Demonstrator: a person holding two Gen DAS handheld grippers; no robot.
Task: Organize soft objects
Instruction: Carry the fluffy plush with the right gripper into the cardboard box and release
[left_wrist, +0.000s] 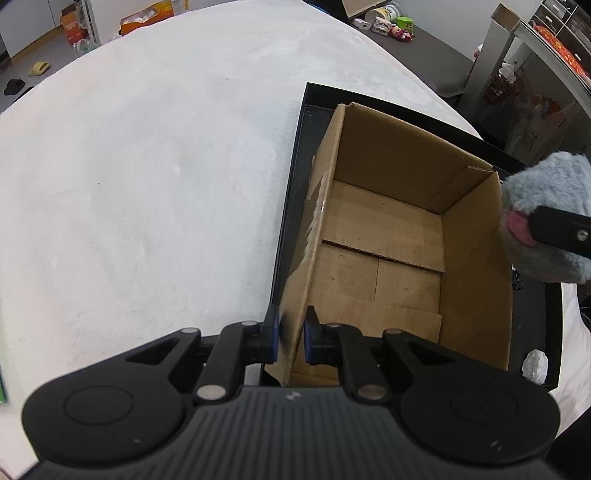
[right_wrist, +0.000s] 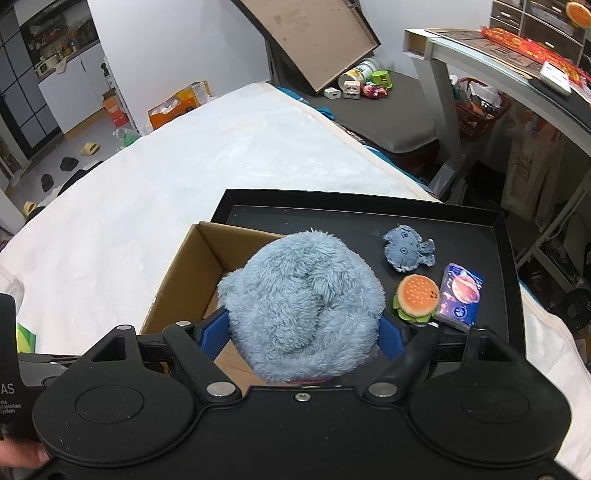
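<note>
- White fleecy bed cover (left_wrist: 147, 184) fills most of the left view; cluttered room beyond, with boxes and slippers on the floor and a desk off to the right.
- Black tray (right_wrist: 369, 214) sits on the cover. Inside it, against its left edge, stands an open cardboard box (left_wrist: 388, 236) with nothing in it, flaps folded flat on its floor.
- My left gripper (left_wrist: 291, 336) is pinched on the box's left wall near the near corner, a blue pad on each side of the cardboard. I judge this grip is there to steady the light box so it doesn't slide or tip while something goes in.
- My right gripper (right_wrist: 306, 328) is clamped on a fluffy blue plush (right_wrist: 303, 302), fingers squeezing its sides. The plush hangs over the box's right wall, partly above the opening; in the left view it shows just past that wall with a pink patch beside a finger.
- Not yet packed, on the tray floor toward its right edge: a small grey-blue plush (right_wrist: 406, 251), a burger plush (right_wrist: 417, 299) and a flat printed packet (right_wrist: 460, 295), the burger touching the packet.
- A crumpled white scrap (left_wrist: 535, 365) lies in the tray's near right corner.
- Next move, I reckon: carry the plush inward over the opening, then release.
</note>
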